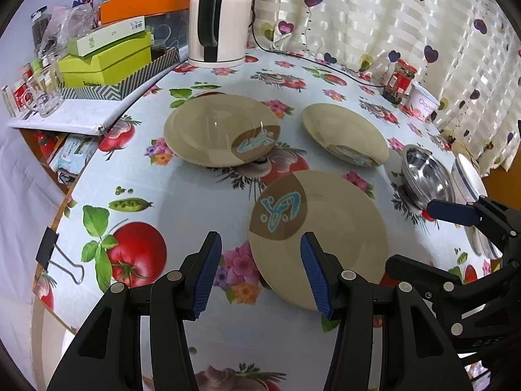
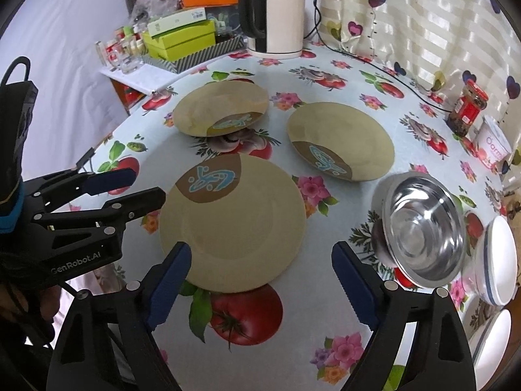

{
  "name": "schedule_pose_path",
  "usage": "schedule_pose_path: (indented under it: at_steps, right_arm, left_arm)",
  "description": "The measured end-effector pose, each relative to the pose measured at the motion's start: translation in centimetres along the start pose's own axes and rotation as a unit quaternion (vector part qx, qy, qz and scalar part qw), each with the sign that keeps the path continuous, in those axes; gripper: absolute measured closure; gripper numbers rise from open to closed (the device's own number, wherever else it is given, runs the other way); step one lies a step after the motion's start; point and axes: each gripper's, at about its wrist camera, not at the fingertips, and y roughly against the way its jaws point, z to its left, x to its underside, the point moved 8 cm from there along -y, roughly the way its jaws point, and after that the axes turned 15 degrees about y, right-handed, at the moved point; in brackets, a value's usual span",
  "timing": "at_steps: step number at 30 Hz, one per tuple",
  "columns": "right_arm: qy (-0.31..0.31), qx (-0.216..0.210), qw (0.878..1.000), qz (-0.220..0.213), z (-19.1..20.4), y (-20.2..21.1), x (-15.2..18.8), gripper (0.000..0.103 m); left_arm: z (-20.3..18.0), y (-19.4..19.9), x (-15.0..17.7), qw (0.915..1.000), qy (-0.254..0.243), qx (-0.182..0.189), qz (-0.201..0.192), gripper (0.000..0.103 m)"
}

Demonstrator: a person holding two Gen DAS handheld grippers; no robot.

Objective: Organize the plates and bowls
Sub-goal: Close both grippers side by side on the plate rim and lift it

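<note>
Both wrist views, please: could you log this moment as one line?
left gripper: open, empty | right gripper: open, empty | nearest plate: on table, ungripped | steel bowl: untouched

Bare tablecloth (image 2: 293, 309) lies open in front of the near plate (image 2: 232, 224); the steel bowl (image 2: 423, 228) crowds its right, two plates (image 2: 221, 107) block behind.

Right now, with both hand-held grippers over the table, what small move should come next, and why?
Probably ease the right hand-held gripper down onto the nearest beige plate's near rim. Its jaws are open and empty, that rim lies between them, and two other beige plates lie unstacked beyond.
</note>
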Motion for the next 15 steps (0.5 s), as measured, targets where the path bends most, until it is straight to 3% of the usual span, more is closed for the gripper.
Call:
schedule_pose_path:
  at_steps: [15]
  right_arm:
    - [0.009,-0.032,0.999,-0.013,-0.3,-2.1,-4.1,0.015]
  left_arm:
    - [2.4,-0.8,-3.3,0.9995,0.020,0.001,-0.023,0.051]
